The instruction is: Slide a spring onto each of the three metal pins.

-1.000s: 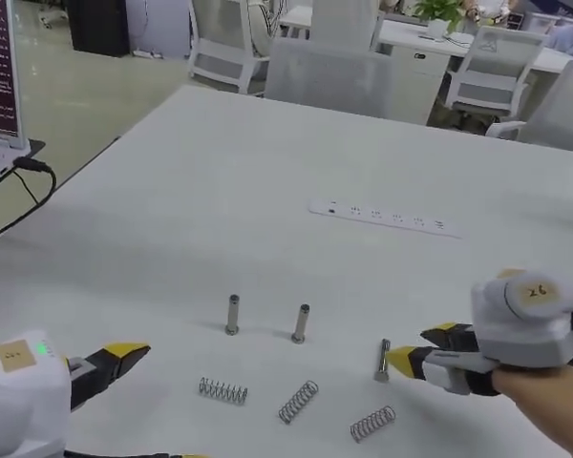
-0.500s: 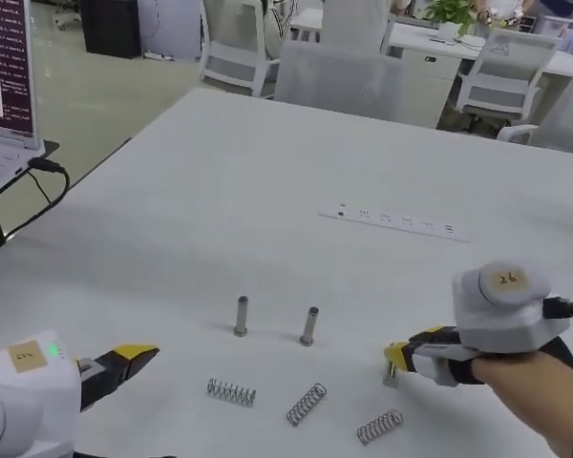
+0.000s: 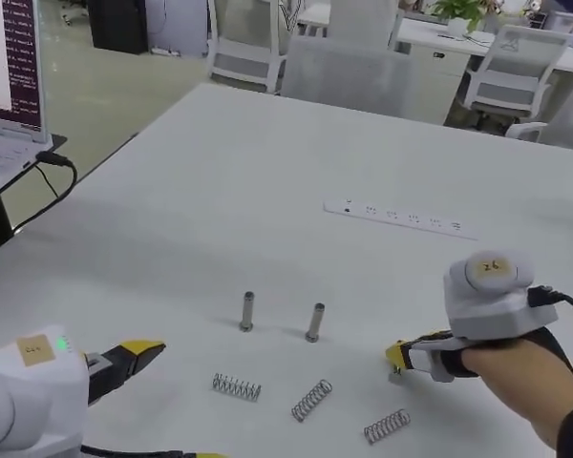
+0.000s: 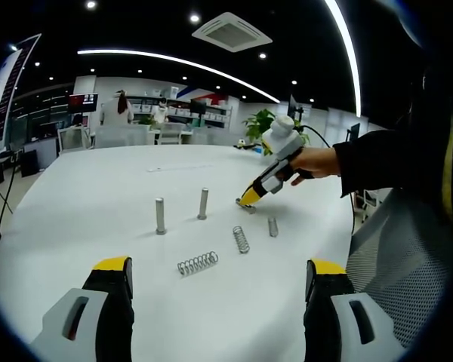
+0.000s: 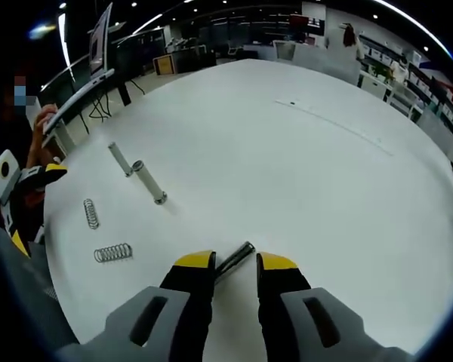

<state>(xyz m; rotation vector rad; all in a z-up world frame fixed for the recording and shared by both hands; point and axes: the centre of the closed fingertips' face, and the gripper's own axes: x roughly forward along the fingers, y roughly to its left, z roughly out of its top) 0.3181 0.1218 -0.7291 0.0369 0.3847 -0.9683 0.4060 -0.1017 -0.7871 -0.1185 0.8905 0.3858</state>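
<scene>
Left gripper hangs wide open over the table's near edge. Three springs lie loose just beyond. Right gripper straddles a pin with narrow jaws; I cannot tell if it grips. Two more pins stand upright farther back.

Three short grey metal pins and three thin wire springs on the white table. Left pin and middle pin standing straight up, side by side, a little apart. Third pin farther right, tipped over, between the two jaws of the right gripper; hard to tell if pinched. Springs lying flat in a row, nearer than the pins: left spring, middle spring, right spring. None on a pin.
</scene>
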